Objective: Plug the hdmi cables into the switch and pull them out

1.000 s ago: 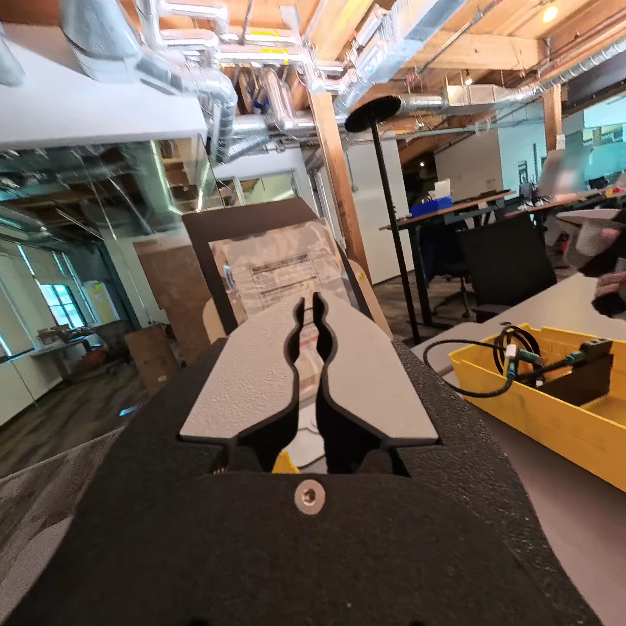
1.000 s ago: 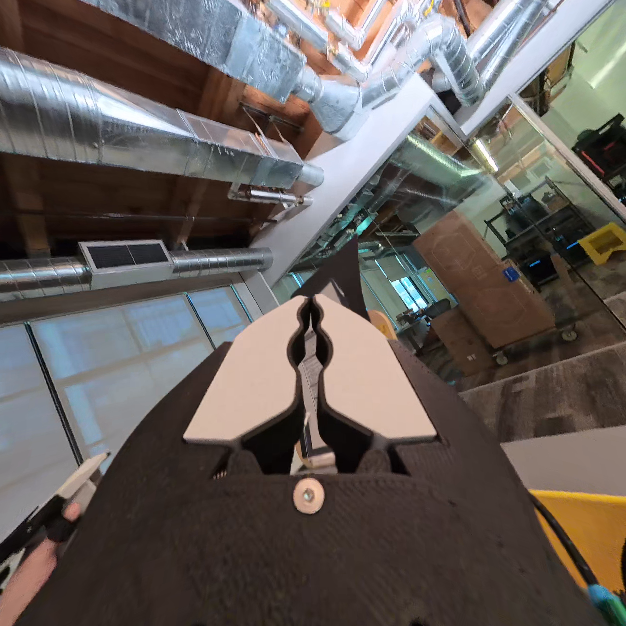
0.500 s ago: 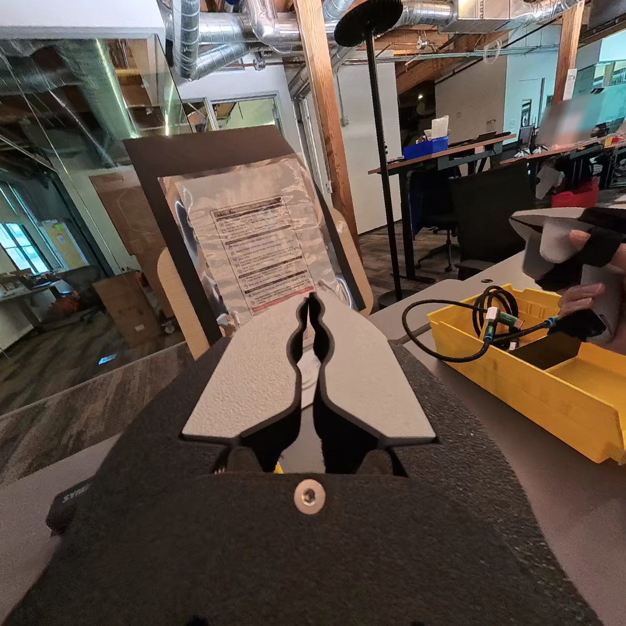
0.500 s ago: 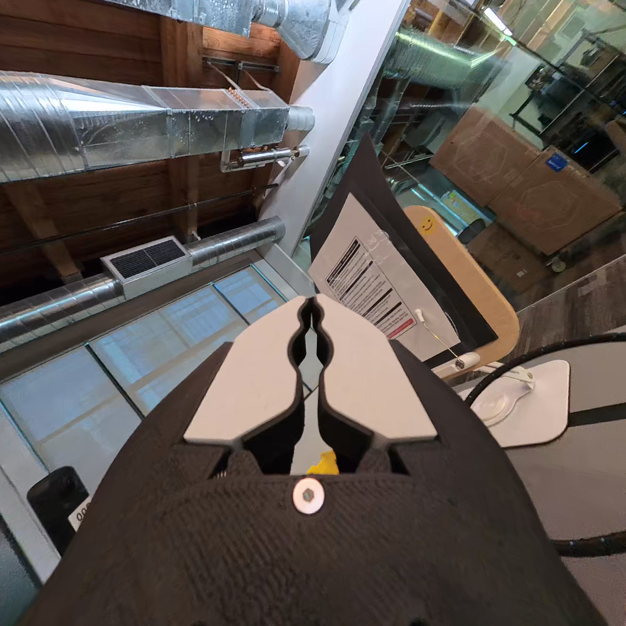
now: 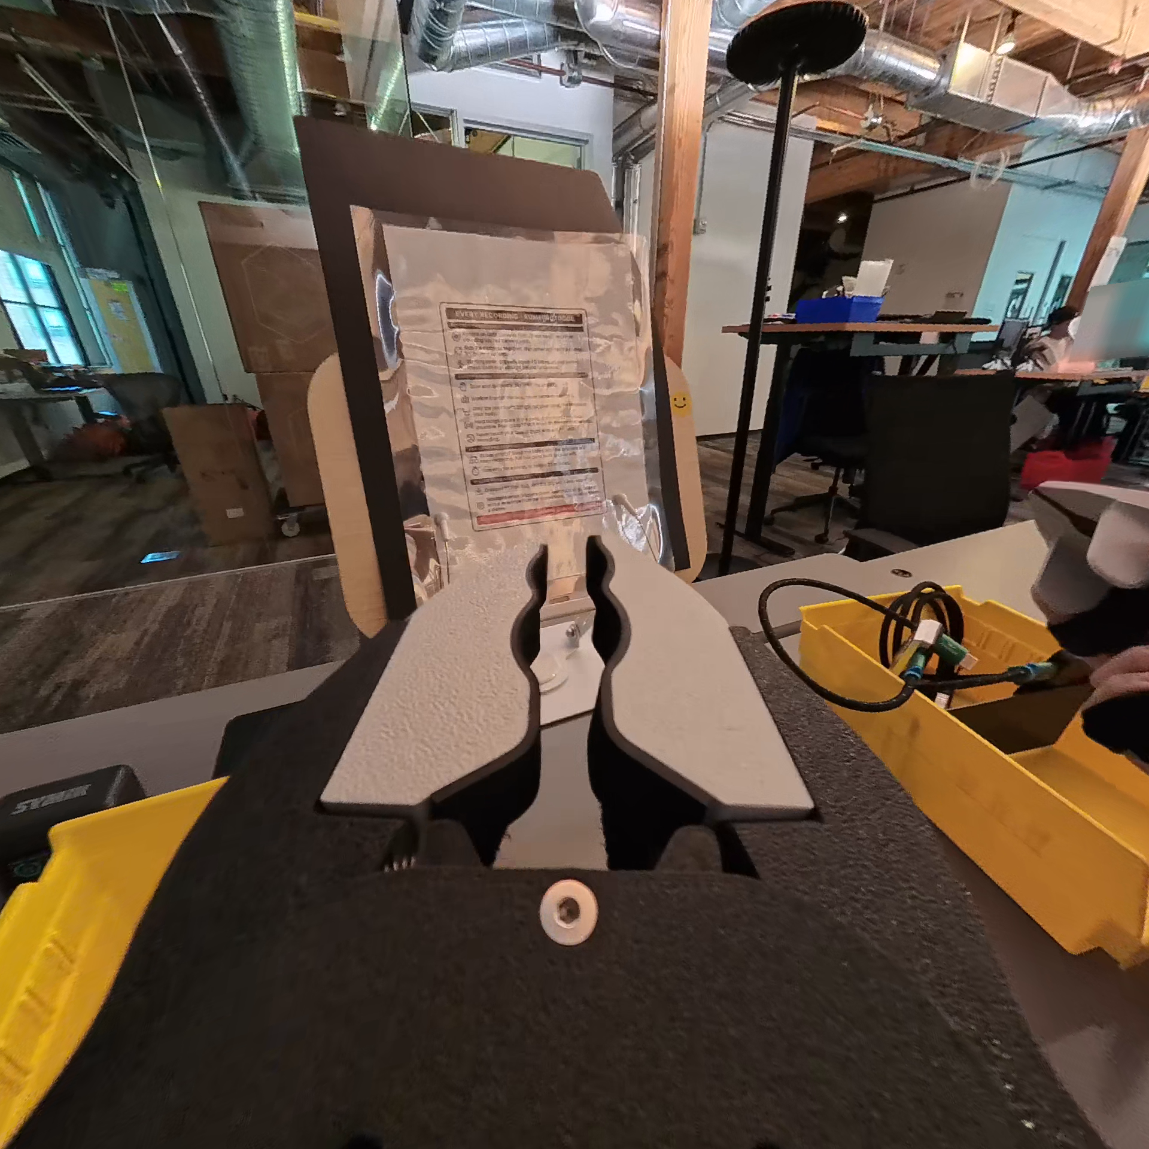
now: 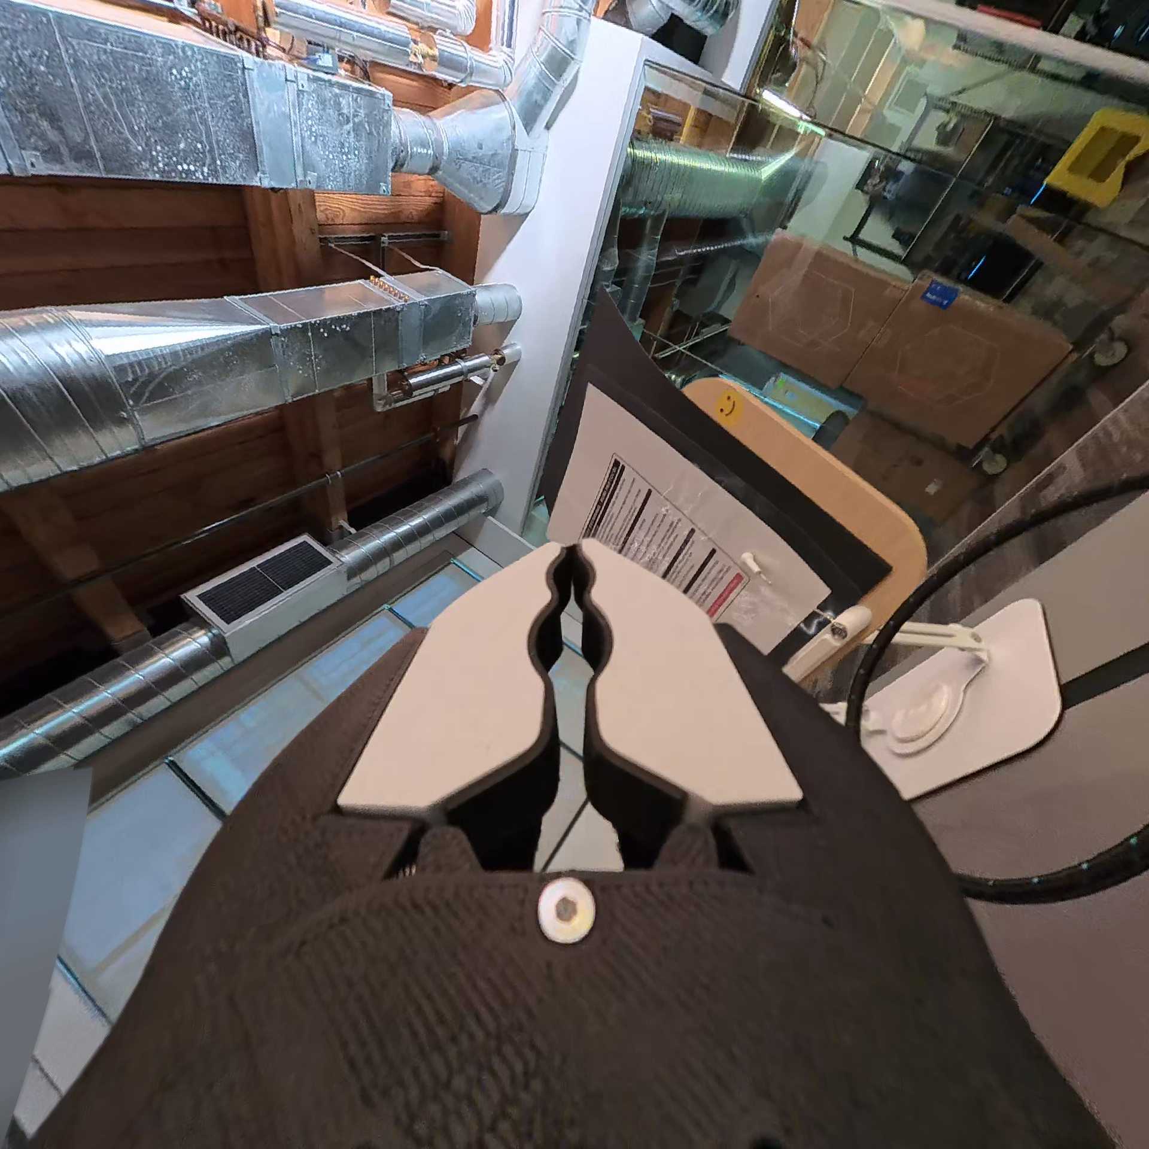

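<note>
In the left wrist view a yellow bin [image 5: 932, 802] on the grey table holds a black switch box [image 5: 1013, 715] and a coil of black HDMI cable [image 5: 895, 628] with green and teal plugs. One teal plug [image 5: 1032, 674] lies at the switch's top edge. My left gripper [image 5: 567, 547] is slightly open and empty, left of the bin and above the table. A gloved hand [image 5: 1113, 678] with the right gripper's grey body is over the switch. My right gripper [image 6: 572, 550] is shut and empty, pointing up and away. A black cable loop [image 6: 870, 659] passes on its right.
A black board with a plastic-covered sheet [image 5: 522, 398] stands on a white base plate [image 6: 982, 715] behind the grippers. A second yellow bin [image 5: 68, 932] and a black device [image 5: 62, 808] sit at the lower left. A black lamp pole [image 5: 758, 348] stands beyond the table. My hands' fingertips stand some 30 cm from each other.
Both views have tilted down from the ceiling toward the table. My left gripper's fingers have parted a little. The right gripper stays shut and has moved down over the bin.
</note>
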Available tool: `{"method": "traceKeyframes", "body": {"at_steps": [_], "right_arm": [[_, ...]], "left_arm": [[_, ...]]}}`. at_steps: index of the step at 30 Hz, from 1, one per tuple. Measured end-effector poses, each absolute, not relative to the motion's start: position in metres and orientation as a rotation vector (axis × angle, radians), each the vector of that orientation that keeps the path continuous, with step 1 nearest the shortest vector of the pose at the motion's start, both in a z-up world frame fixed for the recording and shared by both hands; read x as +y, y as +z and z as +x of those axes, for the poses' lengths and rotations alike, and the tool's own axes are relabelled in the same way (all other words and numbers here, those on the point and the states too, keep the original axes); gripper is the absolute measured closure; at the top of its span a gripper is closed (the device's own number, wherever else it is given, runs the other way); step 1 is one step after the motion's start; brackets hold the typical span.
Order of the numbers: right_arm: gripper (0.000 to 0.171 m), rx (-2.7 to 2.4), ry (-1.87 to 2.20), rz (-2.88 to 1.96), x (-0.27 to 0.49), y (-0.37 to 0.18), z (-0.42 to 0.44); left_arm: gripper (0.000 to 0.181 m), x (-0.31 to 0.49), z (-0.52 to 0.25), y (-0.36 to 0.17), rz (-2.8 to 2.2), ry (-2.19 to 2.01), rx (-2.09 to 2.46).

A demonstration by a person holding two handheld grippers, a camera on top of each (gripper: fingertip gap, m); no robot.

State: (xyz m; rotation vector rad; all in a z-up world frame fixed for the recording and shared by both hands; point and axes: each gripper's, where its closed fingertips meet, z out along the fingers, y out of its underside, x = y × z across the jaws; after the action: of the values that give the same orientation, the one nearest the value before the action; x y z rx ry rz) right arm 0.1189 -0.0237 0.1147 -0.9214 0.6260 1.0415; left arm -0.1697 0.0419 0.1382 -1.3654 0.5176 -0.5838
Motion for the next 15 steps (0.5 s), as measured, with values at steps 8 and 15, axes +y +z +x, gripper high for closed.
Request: {"method": "traceKeyframes", "body": {"at_steps": [8, 15], "right_arm": [[0.170, 0.530, 1.063, -1.003, -0.022, 0.111, 0.069], [0.170, 0.295, 0.979, -1.061, -0.041, 0.125, 0.005]], "left_arm": [[0.169, 0.048, -0.170, 0.139, -1.285, -0.543, 0.372], [0.169, 0.061, -0.197, 0.138, -1.233, -0.670, 0.136]]}}
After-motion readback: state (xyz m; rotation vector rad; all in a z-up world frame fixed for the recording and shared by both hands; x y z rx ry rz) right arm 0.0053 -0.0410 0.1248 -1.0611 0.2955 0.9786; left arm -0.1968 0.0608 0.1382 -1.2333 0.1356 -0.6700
